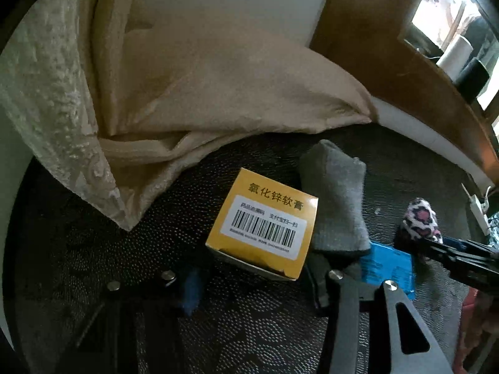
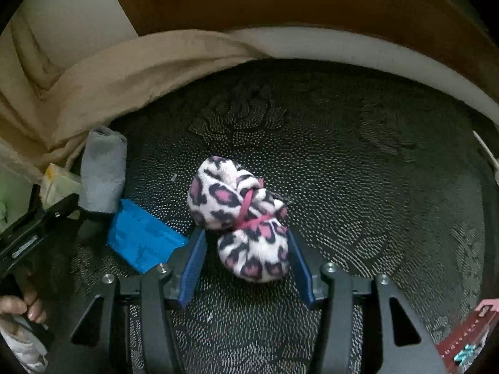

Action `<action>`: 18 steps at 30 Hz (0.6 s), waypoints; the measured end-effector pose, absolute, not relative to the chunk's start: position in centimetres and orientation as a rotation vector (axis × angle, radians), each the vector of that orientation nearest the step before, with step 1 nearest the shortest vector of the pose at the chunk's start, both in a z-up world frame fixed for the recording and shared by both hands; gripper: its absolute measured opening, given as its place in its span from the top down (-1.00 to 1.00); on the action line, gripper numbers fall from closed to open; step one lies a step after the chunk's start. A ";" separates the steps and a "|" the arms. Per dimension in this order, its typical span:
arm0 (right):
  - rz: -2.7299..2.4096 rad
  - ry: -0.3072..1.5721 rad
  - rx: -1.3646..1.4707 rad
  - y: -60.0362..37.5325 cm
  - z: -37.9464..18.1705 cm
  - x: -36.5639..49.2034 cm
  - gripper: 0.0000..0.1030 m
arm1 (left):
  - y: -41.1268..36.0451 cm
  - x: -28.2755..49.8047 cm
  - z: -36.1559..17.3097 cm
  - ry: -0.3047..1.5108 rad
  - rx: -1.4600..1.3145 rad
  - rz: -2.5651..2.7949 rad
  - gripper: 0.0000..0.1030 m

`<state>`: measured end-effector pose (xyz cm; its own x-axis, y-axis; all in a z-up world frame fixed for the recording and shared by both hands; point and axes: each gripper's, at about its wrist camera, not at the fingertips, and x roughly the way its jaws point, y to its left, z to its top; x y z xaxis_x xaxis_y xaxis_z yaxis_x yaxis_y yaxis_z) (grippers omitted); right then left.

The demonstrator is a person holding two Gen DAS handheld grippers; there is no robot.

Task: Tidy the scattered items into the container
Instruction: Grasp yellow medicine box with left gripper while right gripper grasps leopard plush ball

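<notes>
left wrist view: low and close over the dark dotted cloth (image 1: pixel 93 249), looking forward and a bit down along the fingers, toward the beige curtain (image 1: pixel 218 87) and the wall. right wrist view: also low and close, tipped down more at the same cloth, facing the brown board (image 2: pixel 280 0) at the back. shared by both: yellow box (image 1: pixel 265 227), grey sock (image 1: pixel 340 205), blue packet (image 1: pixel 389 265), spotted sock bundle (image 2: pixel 240 221). each gripper seen at the edge of the other view.
</notes>
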<state>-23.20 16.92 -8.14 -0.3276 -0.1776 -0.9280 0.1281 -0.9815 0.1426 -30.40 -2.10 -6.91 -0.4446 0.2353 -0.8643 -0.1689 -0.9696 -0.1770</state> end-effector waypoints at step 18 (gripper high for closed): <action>-2.504 -0.020 1.565 17.8 -2.6 -19.0 0.38 | -0.7 -26.9 -2.5 -0.068 -1.426 2.512 -0.02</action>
